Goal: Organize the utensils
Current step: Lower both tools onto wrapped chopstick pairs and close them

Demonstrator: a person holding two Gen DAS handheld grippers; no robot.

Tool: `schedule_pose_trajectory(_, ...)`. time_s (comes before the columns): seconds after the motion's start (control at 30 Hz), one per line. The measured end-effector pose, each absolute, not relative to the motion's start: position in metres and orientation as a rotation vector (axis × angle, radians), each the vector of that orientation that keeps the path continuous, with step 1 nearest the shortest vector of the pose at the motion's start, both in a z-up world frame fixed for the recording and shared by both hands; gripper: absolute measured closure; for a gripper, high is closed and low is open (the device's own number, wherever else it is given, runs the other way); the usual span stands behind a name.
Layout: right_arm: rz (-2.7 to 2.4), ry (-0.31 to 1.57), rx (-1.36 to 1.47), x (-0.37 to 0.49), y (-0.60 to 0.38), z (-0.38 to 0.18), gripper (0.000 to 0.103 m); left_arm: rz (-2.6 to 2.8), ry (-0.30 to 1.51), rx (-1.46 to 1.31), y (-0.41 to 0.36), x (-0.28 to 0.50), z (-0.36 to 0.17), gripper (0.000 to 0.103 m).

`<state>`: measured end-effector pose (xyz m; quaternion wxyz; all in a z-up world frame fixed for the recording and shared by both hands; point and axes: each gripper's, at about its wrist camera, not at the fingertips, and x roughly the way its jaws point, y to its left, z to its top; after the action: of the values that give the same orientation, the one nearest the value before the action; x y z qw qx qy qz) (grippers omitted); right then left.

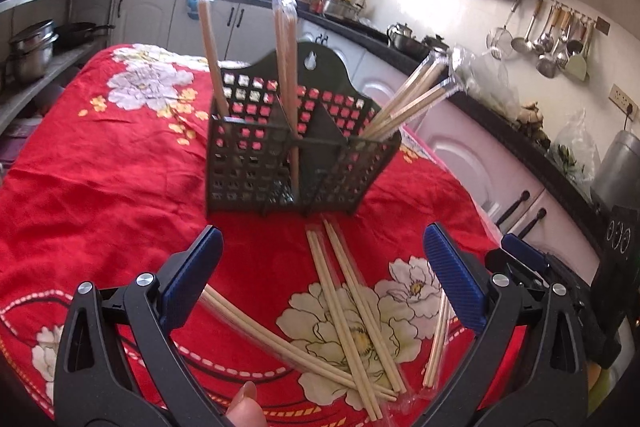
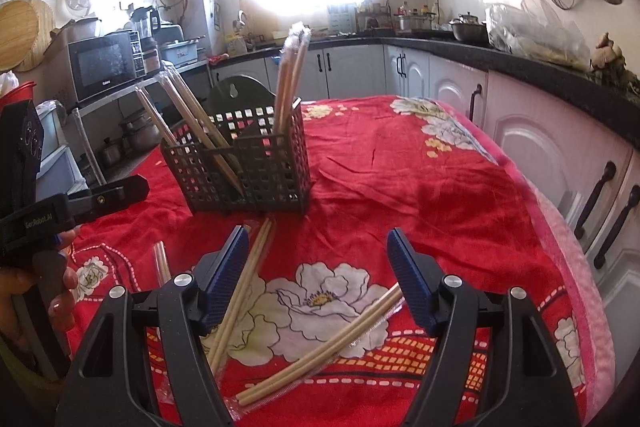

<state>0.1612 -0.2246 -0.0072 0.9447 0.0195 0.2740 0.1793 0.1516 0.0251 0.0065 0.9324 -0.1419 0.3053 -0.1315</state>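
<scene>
From the left wrist camera we see a dark green perforated utensil holder (image 1: 296, 147) standing upright on a table draped in a red floral cloth (image 1: 100, 167). The holder is our landmark. Inside it stand wrapped pairs of wooden chopsticks: one pair (image 1: 210, 55) upright in its left compartment, one (image 1: 286, 67) near the middle divider, and several (image 1: 412, 95) leaning out to the right. In front of the holder, loose wrapped chopsticks (image 1: 352, 307) lie crossed on the cloth. The left gripper (image 1: 324, 279) hangs above these loose pairs, its blue-padded fingers (image 1: 192, 279) wide apart and holding nothing. To the right of it, part of the right gripper (image 1: 524, 255) shows at the edge.

From the right wrist camera the holder (image 2: 248, 163) stands ahead and slightly left. Chopsticks (image 2: 292, 83) rise from its right compartment; others (image 2: 188, 115) lean left. In front of the holder, one loose pair (image 2: 244, 287) runs beside the right gripper's left finger, and another (image 2: 320, 343) lies slantwise between the fingers. We cannot tell whether the finger touches the first pair. The right gripper (image 2: 316, 275) has its fingers (image 2: 408, 275) spread apart, empty. Left of the holder, the left gripper's body (image 2: 40, 211) appears, held in a hand (image 2: 60, 291).
</scene>
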Motion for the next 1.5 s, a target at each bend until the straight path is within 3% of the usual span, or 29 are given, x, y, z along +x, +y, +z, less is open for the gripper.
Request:
schedule_pose_trajectory(0.6,0.289,0.679,0.113,0.178,-0.25,-0.039,0.034,-0.312,0.769,-0.255,0.002,0.174,-0.034,0.012)
schedule_pose_trajectory(0.93,0.261,0.839,0.195,0.213,-0.26,-0.065,0.034,-0.363,0.882,-0.3,-0.007,0.198,-0.055,0.051)
schedule_pose_trajectory(1.13,0.28,0.897,0.259,0.228,-0.264,-0.076,0.036,-0.35,0.94,-0.32,-0.005,0.216,-0.065,0.063)
schedule_pose_trajectory(1.5,0.302,0.916,0.308,0.251,-0.27,-0.079,0.043,-0.315,0.964,-0.307,-0.015,0.245,-0.071,0.065)
